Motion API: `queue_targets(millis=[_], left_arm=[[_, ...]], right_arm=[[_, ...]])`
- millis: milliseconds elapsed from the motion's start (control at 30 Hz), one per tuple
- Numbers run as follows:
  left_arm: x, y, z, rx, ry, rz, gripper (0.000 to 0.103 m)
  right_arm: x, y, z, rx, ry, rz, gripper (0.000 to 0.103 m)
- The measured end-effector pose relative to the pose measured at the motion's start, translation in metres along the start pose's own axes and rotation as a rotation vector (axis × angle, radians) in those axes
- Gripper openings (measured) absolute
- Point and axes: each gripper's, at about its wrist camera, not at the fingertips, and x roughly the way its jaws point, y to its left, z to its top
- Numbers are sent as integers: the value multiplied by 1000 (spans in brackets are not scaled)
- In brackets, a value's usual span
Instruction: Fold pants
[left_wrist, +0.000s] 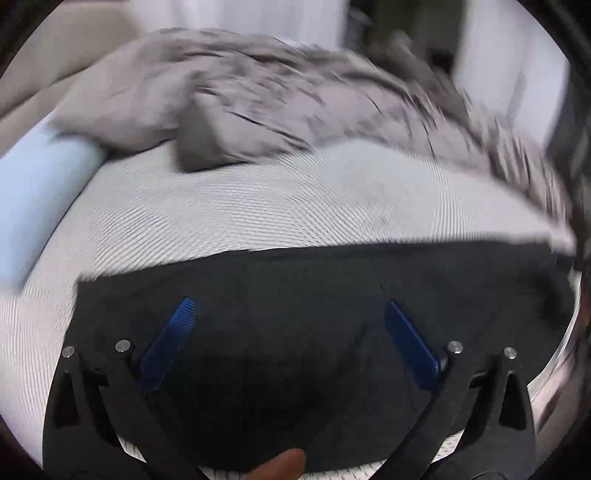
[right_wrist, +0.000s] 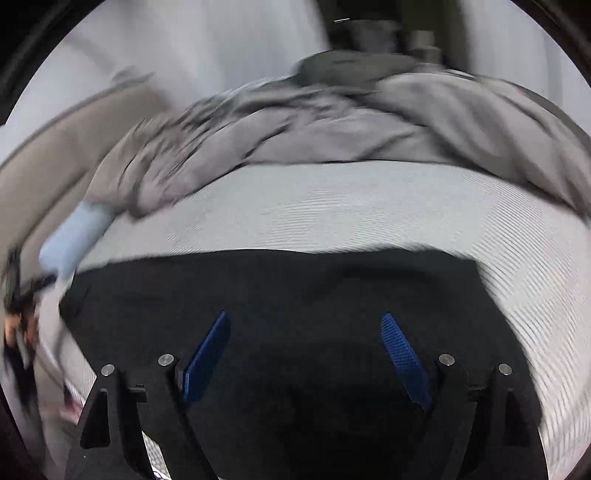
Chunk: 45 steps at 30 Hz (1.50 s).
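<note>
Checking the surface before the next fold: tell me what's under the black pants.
The black pants lie flat on a finely striped white sheet, which shows on the far side and beside them. Whatever is directly beneath the fabric is covered. Both grippers stand open above them.

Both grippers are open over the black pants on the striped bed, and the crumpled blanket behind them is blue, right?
Not quite: the crumpled blanket is grey, as the left wrist view shows. Otherwise correct: left gripper and right gripper are open over the black pants.

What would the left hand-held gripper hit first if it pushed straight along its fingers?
Probably the black pants lying flat on the striped sheet. The left hand-held gripper is open and empty, angled down at them; depth is unclear.
</note>
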Motion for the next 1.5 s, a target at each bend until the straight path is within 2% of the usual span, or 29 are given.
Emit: queue_targets(millis=[67, 100, 133, 167, 267, 333, 400, 500, 667, 900, 1000, 1067, 1100, 1167, 1233, 1300, 1333, 1500], left_arm=[[23, -18, 11, 106, 68, 3, 101], [34, -23, 11, 162, 110, 5, 96], [48, -28, 16, 224, 157, 20, 86], [54, -29, 15, 267, 184, 38, 84], [71, -25, 13, 368, 253, 13, 83], [77, -18, 5, 425, 274, 3, 83], [80, -14, 6, 454, 287, -24, 83], [83, -7, 10, 515, 266, -64, 83], [109, 0, 25, 580, 330, -170, 73], [126, -1, 27, 644, 445, -253, 72], [136, -3, 26, 634, 486, -268, 73], [137, -4, 24, 630, 490, -266, 71], [134, -5, 23, 635, 480, -267, 67], [129, -6, 21, 651, 452, -253, 52], [120, -6, 18, 668, 406, -216, 22], [112, -5, 15, 669, 376, -214, 9], [104, -4, 14, 662, 346, -225, 5], [78, 5, 16, 626, 234, -242, 3]], right_arm=[[33, 23, 19, -99, 66, 59, 86], [50, 27, 26, -129, 84, 59, 86], [64, 35, 31, -170, 111, 58, 86], [79, 42, 35, -212, 139, 55, 86], [108, 46, 38, -246, 172, 13, 86], [115, 42, 33, -233, 180, 35, 86], [118, 42, 34, -238, 180, 40, 86], [123, 43, 37, -247, 192, 35, 86], [131, 41, 45, -246, 200, 22, 86], [133, 38, 43, -250, 221, 9, 86], [137, 37, 43, -249, 235, 3, 86], [138, 37, 45, -244, 235, -1, 86], [138, 37, 45, -243, 236, -1, 86], [138, 36, 45, -242, 235, -5, 86], [138, 36, 45, -243, 235, -7, 86], [137, 36, 46, -245, 234, -8, 86], [137, 36, 47, -247, 232, -6, 86], [140, 41, 51, -256, 228, 0, 86]])
